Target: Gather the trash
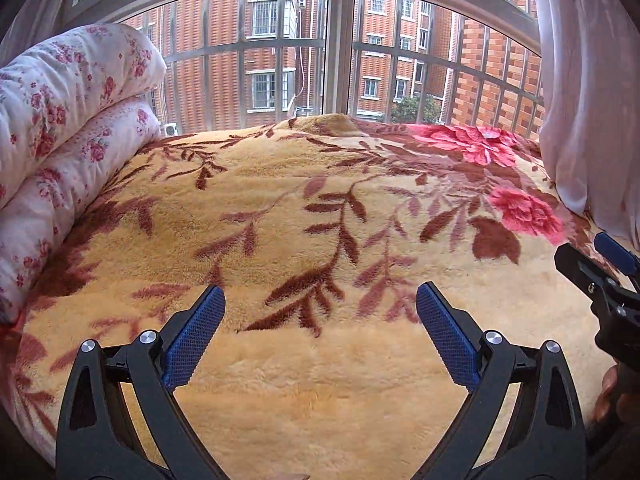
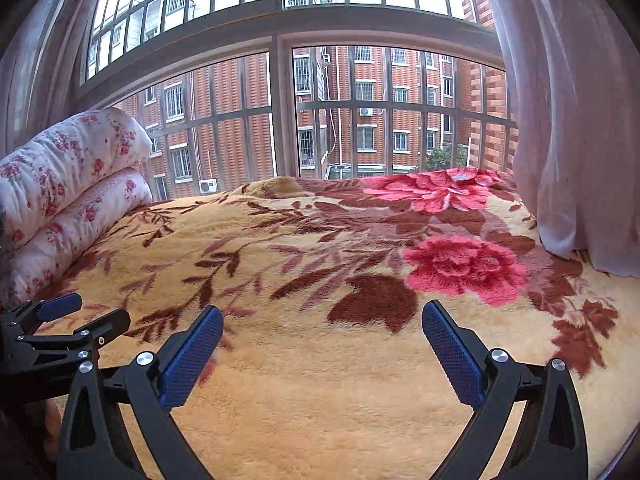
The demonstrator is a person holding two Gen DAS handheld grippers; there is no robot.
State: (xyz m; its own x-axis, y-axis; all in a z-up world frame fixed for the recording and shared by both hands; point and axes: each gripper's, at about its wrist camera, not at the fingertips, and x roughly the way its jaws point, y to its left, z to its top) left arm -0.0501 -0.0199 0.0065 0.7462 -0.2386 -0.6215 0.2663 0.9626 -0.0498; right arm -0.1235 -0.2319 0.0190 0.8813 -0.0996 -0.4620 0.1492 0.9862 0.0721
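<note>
No trash shows in either view. My left gripper (image 1: pixel 320 296) is open and empty, its blue pads spread wide above a yellow plush blanket (image 1: pixel 320 380) with brown leaves and pink flowers. My right gripper (image 2: pixel 322 314) is open and empty above the same blanket (image 2: pixel 320 400). The right gripper also shows at the right edge of the left wrist view (image 1: pixel 600 268). The left gripper shows at the left edge of the right wrist view (image 2: pixel 76 316).
A folded white quilt with pink flowers (image 1: pixel 60 128) lies along the left of the bed (image 2: pixel 60 192). A barred window (image 1: pixel 340 52) stands behind the bed. A sheer pink curtain (image 1: pixel 592 100) hangs at the right (image 2: pixel 580 140).
</note>
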